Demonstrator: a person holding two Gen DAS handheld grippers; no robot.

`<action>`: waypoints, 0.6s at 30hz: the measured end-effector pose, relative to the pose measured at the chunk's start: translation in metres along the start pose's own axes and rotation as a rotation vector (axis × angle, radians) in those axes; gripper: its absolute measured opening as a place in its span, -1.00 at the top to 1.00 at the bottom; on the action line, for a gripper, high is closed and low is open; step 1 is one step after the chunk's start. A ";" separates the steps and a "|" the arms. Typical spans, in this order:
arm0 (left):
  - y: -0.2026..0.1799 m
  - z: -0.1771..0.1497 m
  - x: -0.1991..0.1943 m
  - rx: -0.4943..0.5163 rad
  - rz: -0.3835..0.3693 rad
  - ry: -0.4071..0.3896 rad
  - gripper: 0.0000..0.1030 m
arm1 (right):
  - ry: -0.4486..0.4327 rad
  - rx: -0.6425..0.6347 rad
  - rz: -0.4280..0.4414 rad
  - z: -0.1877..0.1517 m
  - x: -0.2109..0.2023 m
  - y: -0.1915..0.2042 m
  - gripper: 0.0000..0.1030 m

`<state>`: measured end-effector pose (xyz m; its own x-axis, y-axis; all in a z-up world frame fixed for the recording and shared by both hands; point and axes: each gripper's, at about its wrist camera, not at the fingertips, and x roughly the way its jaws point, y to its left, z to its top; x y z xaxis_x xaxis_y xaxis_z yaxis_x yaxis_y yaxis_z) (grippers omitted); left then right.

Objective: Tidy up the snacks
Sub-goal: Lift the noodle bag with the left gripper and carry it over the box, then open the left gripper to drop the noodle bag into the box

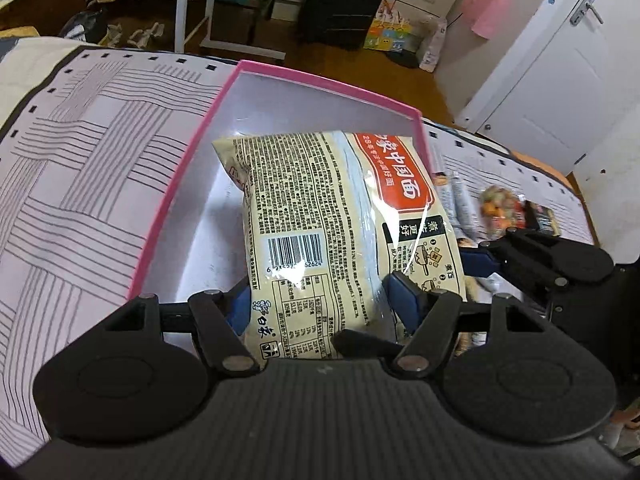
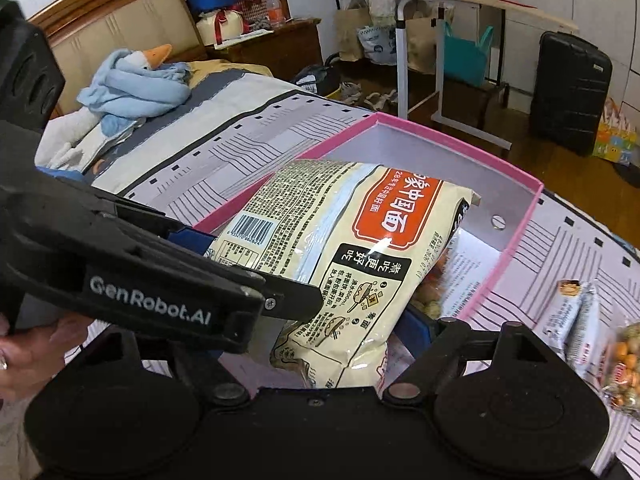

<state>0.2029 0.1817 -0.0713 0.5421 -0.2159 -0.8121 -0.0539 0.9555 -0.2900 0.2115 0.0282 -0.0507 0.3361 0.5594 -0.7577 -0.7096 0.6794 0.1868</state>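
Right wrist: noodle pack (image 2: 352,256) hiding tool (image 2: 316,320) tips.

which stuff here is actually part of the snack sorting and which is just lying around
Part of the job:
- noodle packet, gripped by the left tool
- pink box under it
- snack bars on the bedspread
- bag of mixed nuts beside them

Just lying about:
- goose plush on the bed
- black suitcase
- white side table
- pink bag on the wardrobe
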 end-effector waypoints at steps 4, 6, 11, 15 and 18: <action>0.008 -0.002 0.007 0.000 0.016 -0.015 -0.31 | 0.015 0.001 -0.013 0.004 0.014 0.003 -0.67; 0.011 -0.003 0.014 -0.006 0.033 -0.014 -0.32 | 0.019 -0.039 -0.050 0.002 0.019 0.004 -0.67; 0.007 -0.013 0.030 0.021 0.113 -0.011 -0.36 | 0.034 -0.081 -0.119 -0.004 0.023 0.011 -0.66; 0.002 -0.017 0.017 0.028 0.158 -0.050 -0.37 | 0.003 -0.088 -0.126 -0.010 0.002 0.013 -0.67; -0.002 -0.017 -0.003 0.031 0.157 -0.089 -0.37 | -0.030 -0.074 -0.106 -0.012 -0.026 0.011 -0.67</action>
<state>0.1870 0.1764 -0.0772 0.6010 -0.0459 -0.7980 -0.1190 0.9821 -0.1461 0.1873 0.0154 -0.0368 0.4293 0.5010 -0.7515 -0.7124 0.6993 0.0593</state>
